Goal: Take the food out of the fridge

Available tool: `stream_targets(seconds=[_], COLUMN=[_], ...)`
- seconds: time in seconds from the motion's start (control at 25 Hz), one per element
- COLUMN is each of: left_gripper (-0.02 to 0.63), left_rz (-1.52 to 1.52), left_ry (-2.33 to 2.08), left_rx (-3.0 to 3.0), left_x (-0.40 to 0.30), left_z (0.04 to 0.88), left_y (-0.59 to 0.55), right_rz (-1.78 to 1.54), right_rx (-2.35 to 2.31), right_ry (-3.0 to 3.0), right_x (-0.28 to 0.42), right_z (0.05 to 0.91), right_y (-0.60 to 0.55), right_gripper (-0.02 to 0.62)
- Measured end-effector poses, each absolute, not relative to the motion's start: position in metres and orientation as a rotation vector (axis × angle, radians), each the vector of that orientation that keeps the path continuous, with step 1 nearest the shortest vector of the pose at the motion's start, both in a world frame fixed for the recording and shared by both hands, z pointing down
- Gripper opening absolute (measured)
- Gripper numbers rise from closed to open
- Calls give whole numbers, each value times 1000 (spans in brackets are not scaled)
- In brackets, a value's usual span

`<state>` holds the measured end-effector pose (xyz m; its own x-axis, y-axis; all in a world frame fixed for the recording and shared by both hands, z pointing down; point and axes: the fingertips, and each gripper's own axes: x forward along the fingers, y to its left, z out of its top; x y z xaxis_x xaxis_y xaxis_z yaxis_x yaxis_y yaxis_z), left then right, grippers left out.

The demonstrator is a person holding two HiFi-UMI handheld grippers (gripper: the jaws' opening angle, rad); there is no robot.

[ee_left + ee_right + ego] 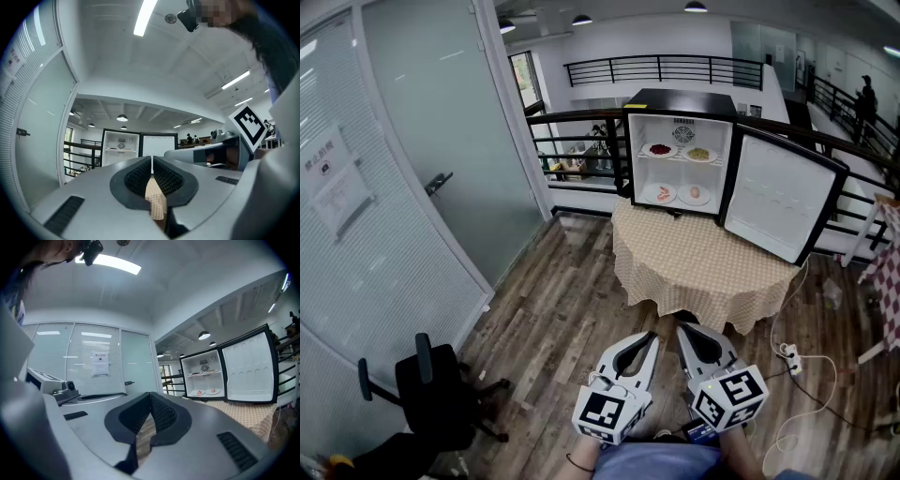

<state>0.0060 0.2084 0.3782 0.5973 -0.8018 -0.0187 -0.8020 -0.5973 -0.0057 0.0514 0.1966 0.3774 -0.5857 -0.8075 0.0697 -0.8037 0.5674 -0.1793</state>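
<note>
Head view alone shows fridge [680, 99] top.

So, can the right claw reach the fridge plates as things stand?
Probably not yet: the door stands open and nothing blocks the plates, but the right claw hangs shut, well short of the table.

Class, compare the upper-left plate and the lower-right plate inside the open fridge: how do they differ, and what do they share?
The upper-left plate sits on the upper shelf; the lower-right plate sits on the lower level. The upper-left plate holds dark red food covering its middle; the lower-right plate holds one small pale orange piece. Both are round, white and lying flat inside the open fridge.
</note>
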Motion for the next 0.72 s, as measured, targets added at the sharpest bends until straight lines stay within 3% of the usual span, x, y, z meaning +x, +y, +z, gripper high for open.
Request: stream_targets(seconds=[0.72], left_gripper=[23], left_rz=[-52], left_ry=[1411], left_rx=[-2823], left_x=[25], left_z=[389], left_y=[199], right_rz=[-338], right_rx=[-1394], right_ry=[2755], right_x=[78], right_z=[397], right_y=[189], right_gripper=[18])
